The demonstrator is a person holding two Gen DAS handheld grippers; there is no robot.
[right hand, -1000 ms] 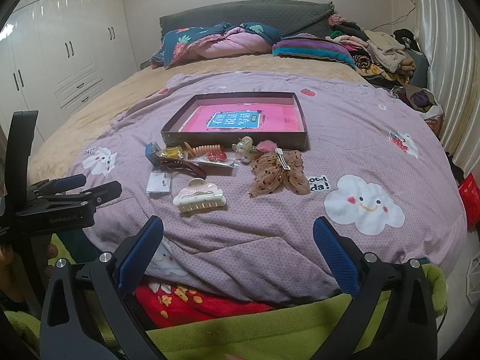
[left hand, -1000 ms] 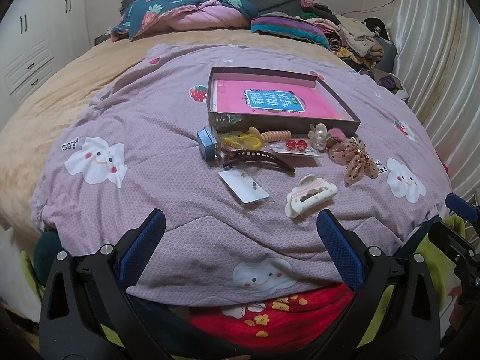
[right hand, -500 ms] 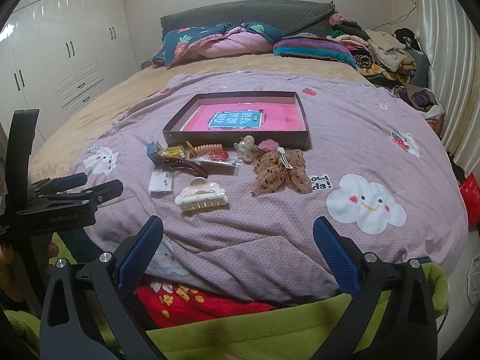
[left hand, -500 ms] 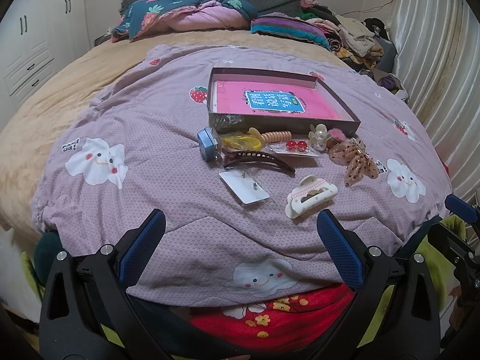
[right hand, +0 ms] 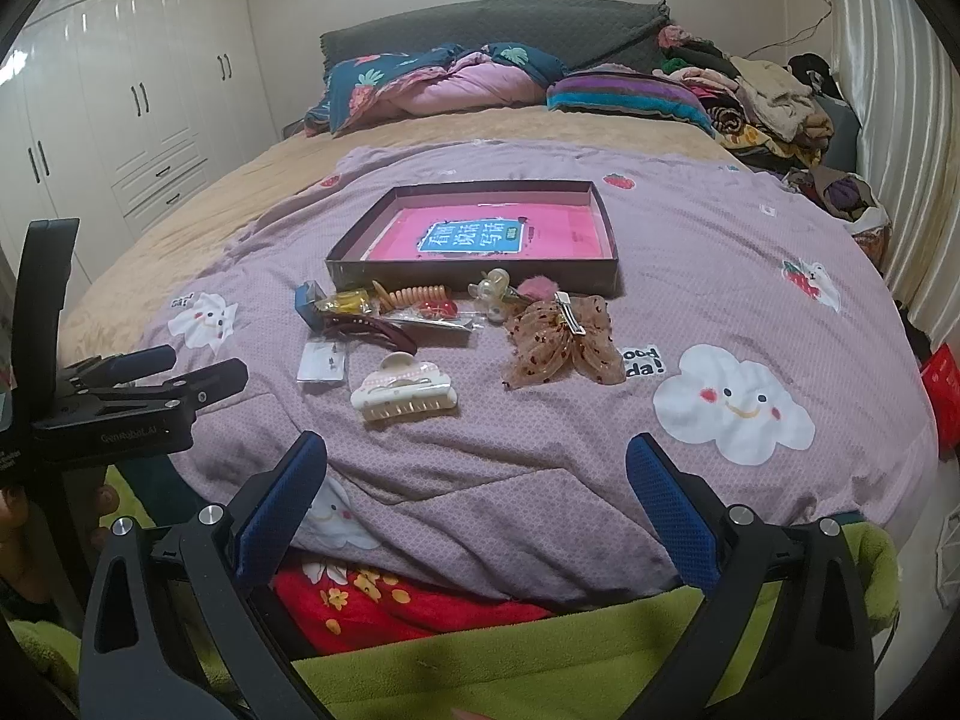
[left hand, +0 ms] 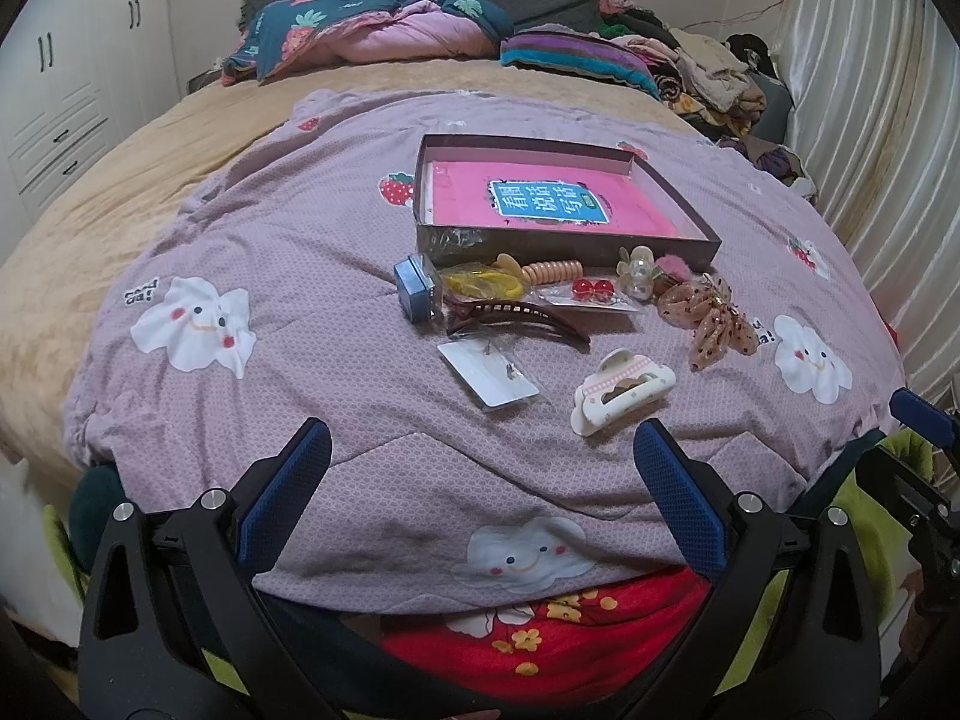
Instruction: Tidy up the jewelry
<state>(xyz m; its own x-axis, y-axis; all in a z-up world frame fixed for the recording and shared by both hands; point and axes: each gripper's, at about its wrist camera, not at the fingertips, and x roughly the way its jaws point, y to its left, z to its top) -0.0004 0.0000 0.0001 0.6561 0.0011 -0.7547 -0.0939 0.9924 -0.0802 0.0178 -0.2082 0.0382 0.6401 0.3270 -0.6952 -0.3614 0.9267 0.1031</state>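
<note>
On the purple quilt (left hand: pixel 300 300), hair clips and jewelry lie just before the shallow box (left hand: pixel 684 210), the brown barrette (left hand: pixel 522 315) lengthwise left-to-right, "ood da!" printed nearby, while my left gripper (left hand: pixel 480 462) and right gripper (right hand: pixel 477 468) hover spread wide, empty.

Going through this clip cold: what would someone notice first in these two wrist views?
First, the shallow dark box with its bright pink, blue-labelled bottom, lying mid-bed on the purple cloud-print quilt. Next, the clutter of hair accessories just in front of it: a cream claw clip nearest the camera, a tan dotted bow to its right, a dark red barrette. The left gripper and right gripper both hang open at the bed's near edge, holding nothing.
</note>
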